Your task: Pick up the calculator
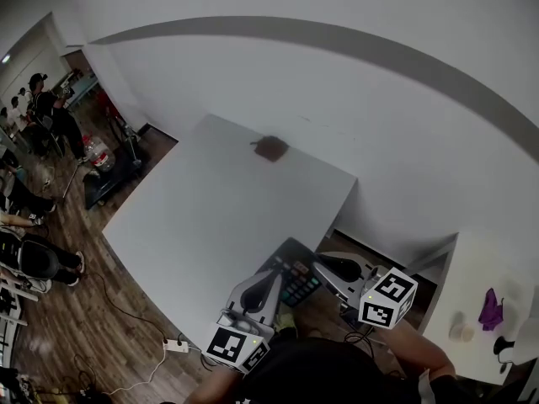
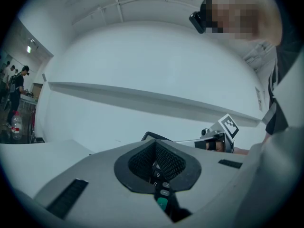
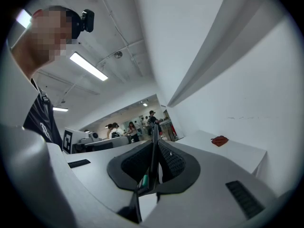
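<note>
The calculator point(image 1: 292, 276), dark with grey and teal keys, is lifted just off the near corner of the white table point(image 1: 210, 209). My left gripper point(image 1: 271, 281) is shut on its near-left side and my right gripper point(image 1: 327, 266) on its right side. In the left gripper view the keys of the calculator point(image 2: 160, 180) show between the pads point(image 2: 176, 164), with the right gripper point(image 2: 219, 139) beyond. In the right gripper view the calculator point(image 3: 153, 158) stands edge-on between the pads point(image 3: 175, 164), and the left gripper point(image 3: 78, 140) is behind it.
A small brown object point(image 1: 270, 147) lies at the table's far edge, also seen in the right gripper view point(image 3: 219, 140). Several people point(image 1: 40, 112) stand at far left. A power strip point(image 1: 175, 344) lies on the wooden floor. A side table point(image 1: 493, 276) at right holds a purple item point(image 1: 490, 308).
</note>
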### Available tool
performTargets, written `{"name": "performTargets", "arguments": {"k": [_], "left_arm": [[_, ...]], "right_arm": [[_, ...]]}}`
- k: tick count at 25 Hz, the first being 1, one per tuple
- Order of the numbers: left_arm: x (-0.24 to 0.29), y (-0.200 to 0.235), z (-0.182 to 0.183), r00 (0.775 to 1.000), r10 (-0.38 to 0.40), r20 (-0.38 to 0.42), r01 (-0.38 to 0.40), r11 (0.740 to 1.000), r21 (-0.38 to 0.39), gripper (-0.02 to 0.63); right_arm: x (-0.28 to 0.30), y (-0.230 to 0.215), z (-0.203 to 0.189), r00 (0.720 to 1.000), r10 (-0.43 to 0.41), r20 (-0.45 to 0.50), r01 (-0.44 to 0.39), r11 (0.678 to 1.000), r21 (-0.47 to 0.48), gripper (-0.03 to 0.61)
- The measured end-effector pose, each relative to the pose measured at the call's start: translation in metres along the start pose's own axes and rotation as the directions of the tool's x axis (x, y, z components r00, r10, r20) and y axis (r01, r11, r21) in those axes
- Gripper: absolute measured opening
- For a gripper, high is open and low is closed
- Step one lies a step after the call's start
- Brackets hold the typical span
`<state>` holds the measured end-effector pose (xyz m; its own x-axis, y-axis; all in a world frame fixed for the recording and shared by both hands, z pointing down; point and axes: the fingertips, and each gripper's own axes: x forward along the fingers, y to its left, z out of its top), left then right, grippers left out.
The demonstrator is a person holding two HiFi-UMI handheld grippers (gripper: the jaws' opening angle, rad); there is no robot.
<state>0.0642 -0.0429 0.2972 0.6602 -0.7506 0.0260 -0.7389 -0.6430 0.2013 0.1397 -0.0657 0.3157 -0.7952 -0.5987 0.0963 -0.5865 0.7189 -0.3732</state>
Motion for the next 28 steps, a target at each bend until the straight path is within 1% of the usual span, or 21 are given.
{"name": "performTargets", "arguments": {"k": [7, 24, 28], "left_arm": [[-0.004, -0.006, 0.002, 1.0, 0.012, 0.02, -0.012, 1.0, -0.004, 0.006], [-0.01, -0.002, 0.006, 0.998, 0.042, 0.036, -0.042, 0.999, 0.001, 0.006], [-0.012, -0.003, 0.004, 0.998, 0.047, 0.038, -0.046, 0.999, -0.01, 0.006]], "right_arm": [[-0.007, 0.005, -0.001, 1.0, -0.009, -0.009, 0.009, 1.0, -0.014, 0.046], [-0.003, 0.013, 0.001, 1.0, 0.02, -0.005, -0.02, 1.0, -0.017, 0.046], [-0.002, 0.014, 0.0, 1.0, 0.02, -0.023, -0.02, 1.0, -0.019, 0.046]]}}
